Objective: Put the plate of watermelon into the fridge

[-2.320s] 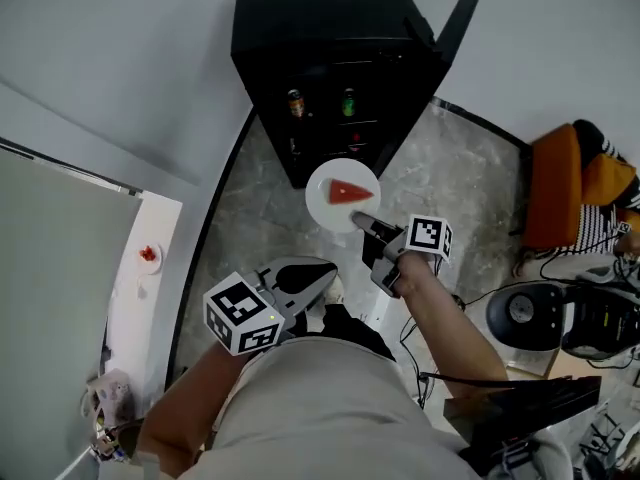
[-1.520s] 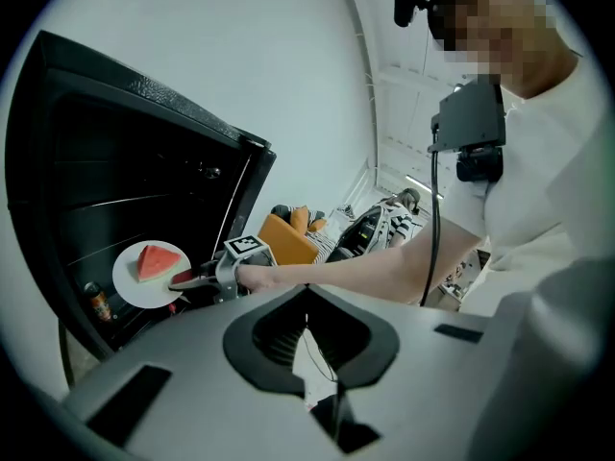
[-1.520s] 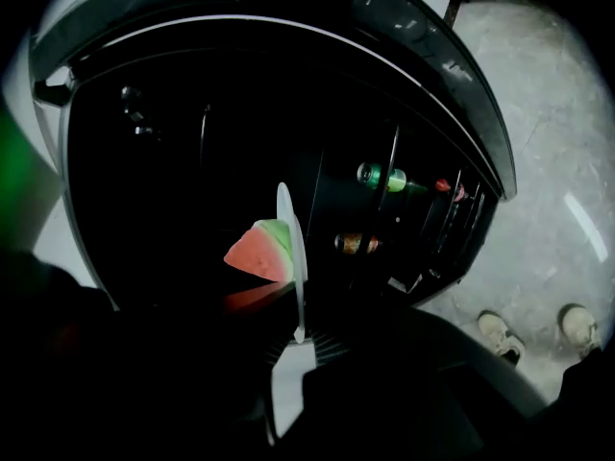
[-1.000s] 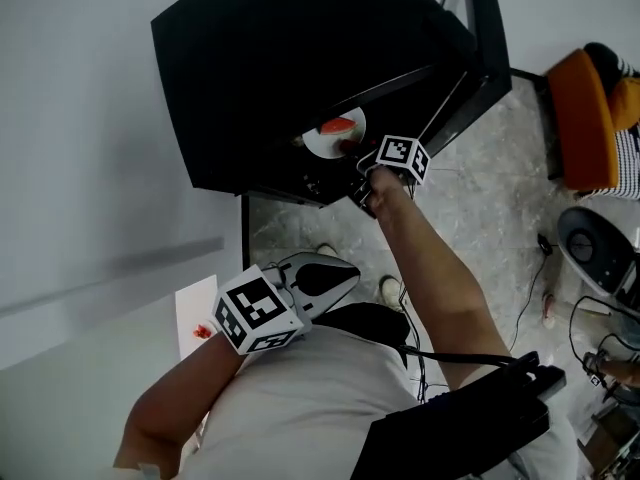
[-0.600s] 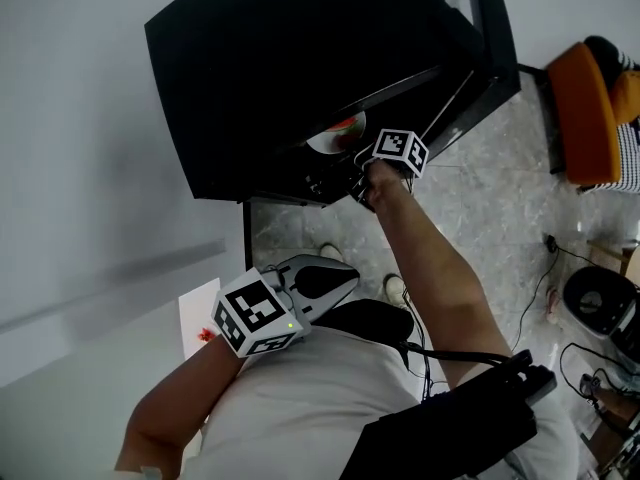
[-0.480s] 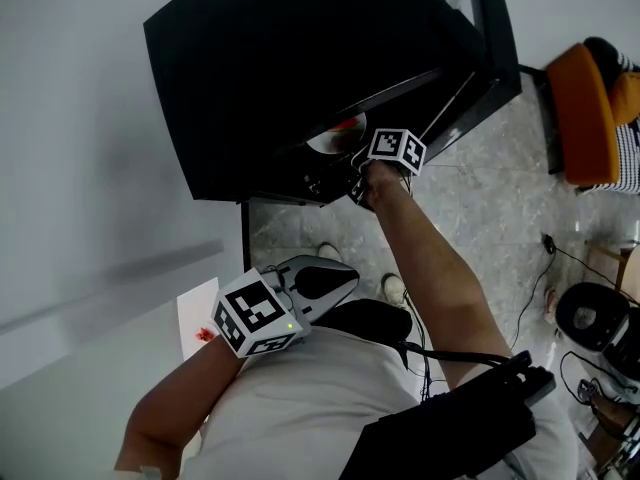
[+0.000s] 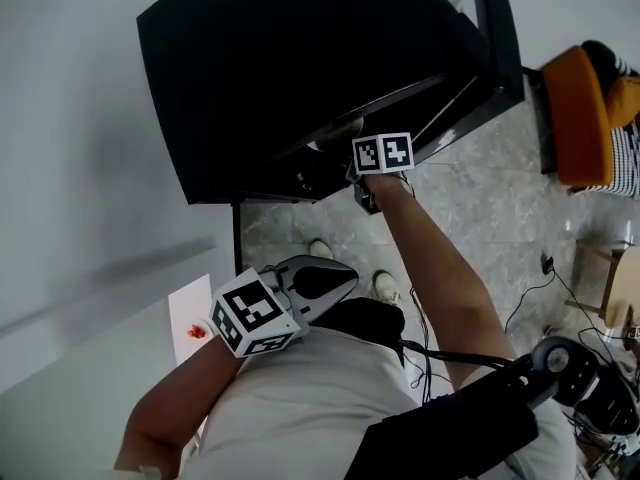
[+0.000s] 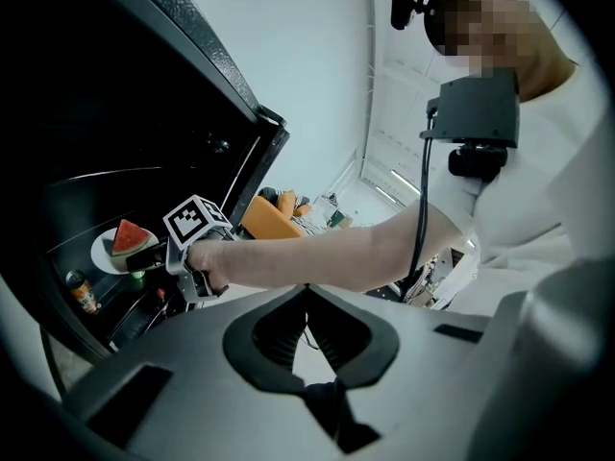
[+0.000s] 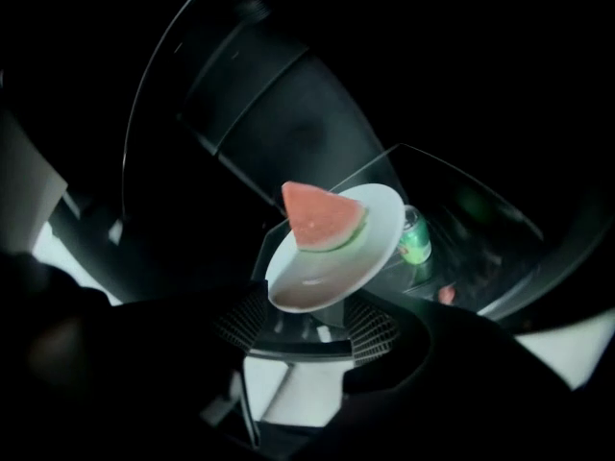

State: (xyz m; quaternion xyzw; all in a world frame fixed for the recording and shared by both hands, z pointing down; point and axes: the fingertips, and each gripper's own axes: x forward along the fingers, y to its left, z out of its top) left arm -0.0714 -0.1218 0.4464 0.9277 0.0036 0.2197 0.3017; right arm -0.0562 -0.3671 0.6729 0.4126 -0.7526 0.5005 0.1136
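Observation:
A white plate (image 9: 332, 253) with a red watermelon wedge (image 9: 322, 219) rests on a glass shelf inside the black fridge (image 7: 300, 58). My right gripper (image 9: 307, 320) reaches into the fridge. Its jaws are opening, one on each side of the plate's near rim, and the pads do not press on it. From the left gripper view, the plate (image 8: 120, 251) lies just beyond the right gripper (image 8: 144, 255). The fridge top hides the plate in the head view. My left gripper (image 7: 352, 273) hangs back by the person's waist, shut and empty.
The fridge door (image 7: 490, 48) stands open at the right. A green can (image 9: 415, 238) sits on the shelf behind the plate and another can (image 8: 82, 291) lower down. An orange chair (image 7: 580, 108), floor cables and a white table edge (image 7: 190, 323) surround the person.
The plate has gone from in front of the fridge onto a shelf inside, and has slid under the fridge top out of the head view. The left gripper has stayed put.

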